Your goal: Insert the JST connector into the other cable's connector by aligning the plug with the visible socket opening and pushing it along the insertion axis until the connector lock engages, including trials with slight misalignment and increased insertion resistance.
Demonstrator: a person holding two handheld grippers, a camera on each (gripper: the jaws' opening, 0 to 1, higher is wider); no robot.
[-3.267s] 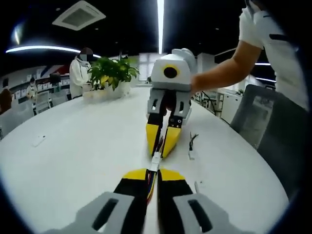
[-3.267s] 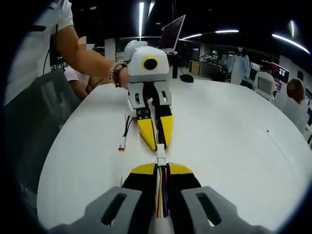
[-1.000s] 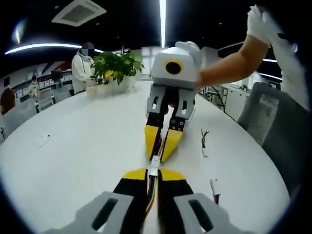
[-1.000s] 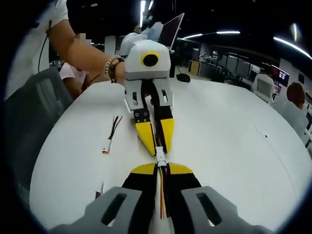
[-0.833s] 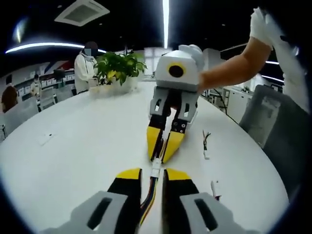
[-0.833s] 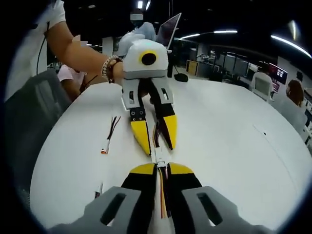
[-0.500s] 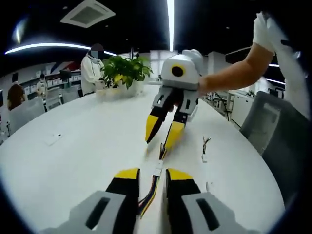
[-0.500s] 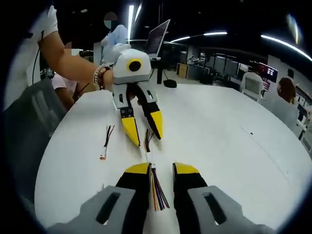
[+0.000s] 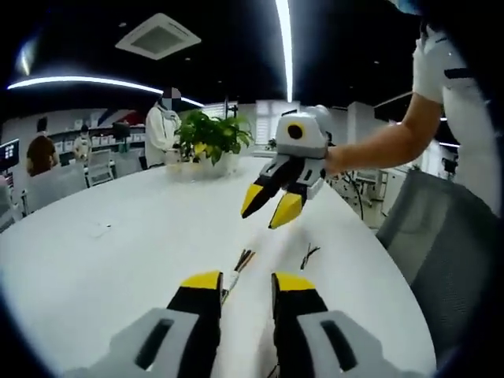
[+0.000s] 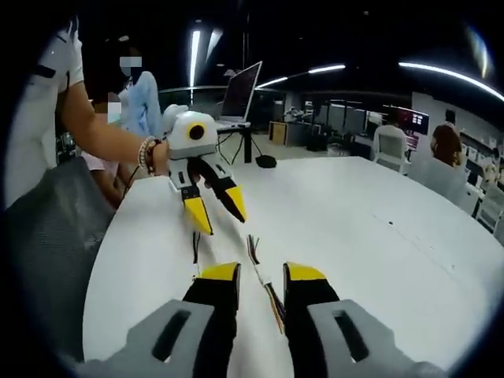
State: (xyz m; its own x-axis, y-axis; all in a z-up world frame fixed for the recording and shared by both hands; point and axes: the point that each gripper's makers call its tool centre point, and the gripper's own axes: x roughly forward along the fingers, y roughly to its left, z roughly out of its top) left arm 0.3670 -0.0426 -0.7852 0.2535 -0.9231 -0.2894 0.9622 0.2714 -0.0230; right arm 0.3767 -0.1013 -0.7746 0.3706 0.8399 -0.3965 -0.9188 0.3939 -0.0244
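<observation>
In the left gripper view, the left gripper point(image 9: 244, 282) with its black jaws and yellow tips is hanging above the round white table point(image 9: 118, 252), its jaws standing apart with nothing between them. Just past those tips, the joined cable of thin multicoloured wires with a small white plastic connector point(image 9: 236, 272) is lying flat on the table, free of both grippers. Farther off, the right gripper point(image 9: 272, 210), white-bodied with yellow-tipped black jaws, is hovering clear of the table in the person's hand, and its jaws are spread too. A second short dark spare wire lead point(image 9: 308, 255) is resting on the table to the right of the joined cable, apart from it. A potted green leafy plant point(image 9: 211, 138) is standing at the far edge of the table. In the right gripper view, the right gripper point(image 10: 262, 273) is showing its own jaws parted and empty, with the joined cable point(image 10: 261, 276) running between them on the table surface point(image 10: 378, 236). Beyond it the left gripper point(image 10: 215, 213) is being held aloft, jaws apart, and the spare lead point(image 10: 195, 250) is lying beneath it.
</observation>
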